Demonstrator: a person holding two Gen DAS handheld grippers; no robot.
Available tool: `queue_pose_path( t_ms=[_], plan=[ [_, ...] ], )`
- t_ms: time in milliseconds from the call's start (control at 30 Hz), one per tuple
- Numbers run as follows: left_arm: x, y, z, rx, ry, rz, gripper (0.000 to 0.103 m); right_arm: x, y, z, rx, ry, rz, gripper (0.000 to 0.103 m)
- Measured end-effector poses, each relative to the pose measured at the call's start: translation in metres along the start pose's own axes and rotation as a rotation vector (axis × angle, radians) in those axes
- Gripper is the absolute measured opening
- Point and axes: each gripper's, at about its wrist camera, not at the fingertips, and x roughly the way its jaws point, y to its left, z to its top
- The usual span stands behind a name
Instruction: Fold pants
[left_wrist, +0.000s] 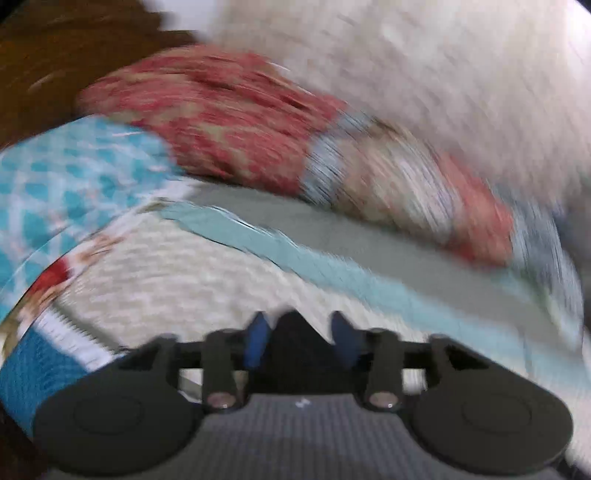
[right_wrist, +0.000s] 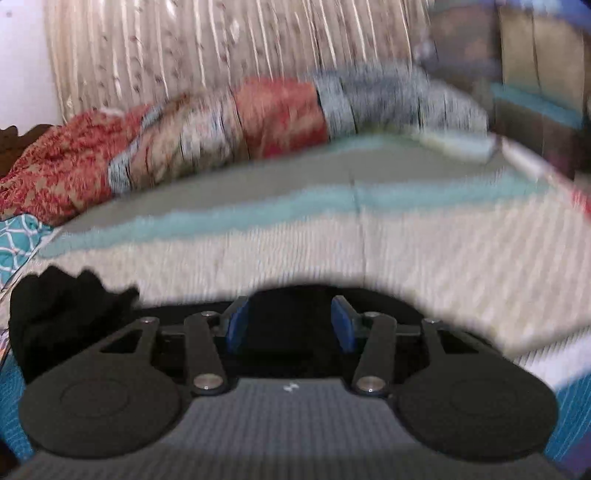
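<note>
The black pants show between the blue pads of both grippers. In the left wrist view my left gripper (left_wrist: 300, 338) is shut on a peak of the black pants (left_wrist: 295, 354) above the bed. In the right wrist view my right gripper (right_wrist: 291, 323) is shut on a broad edge of the pants (right_wrist: 291, 310), and more black cloth (right_wrist: 62, 317) hangs in a bunch at the lower left. Both views are blurred by motion.
A bed with a white, teal and grey striped cover (right_wrist: 332, 229) lies below. A rolled red and grey patterned blanket (left_wrist: 229, 114) lies along the far side, also in the right wrist view (right_wrist: 221, 122). A teal patterned pillow (left_wrist: 66, 173) is at the left. A curtain (right_wrist: 221, 40) hangs behind.
</note>
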Motion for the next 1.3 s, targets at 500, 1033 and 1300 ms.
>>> queue_pose_path(
  t_ms=[500, 1033, 1300],
  plan=[
    [0.098, -0.120, -0.091, 0.586, 0.304, -0.010, 0.004, 0.020, -0.024, -0.035, 0.098, 0.124, -0.047, 0.051],
    [0.032, 0.021, 0.091, -0.390, 0.056, -0.357, 0.004, 0.004, 0.035, -0.037, -0.204, -0.058, 0.159, 0.063],
    [0.021, 0.031, 0.085, -0.369, 0.059, -0.356, 0.004, 0.056, 0.091, -0.042, -0.521, -0.086, 0.010, 0.062]
  ],
)
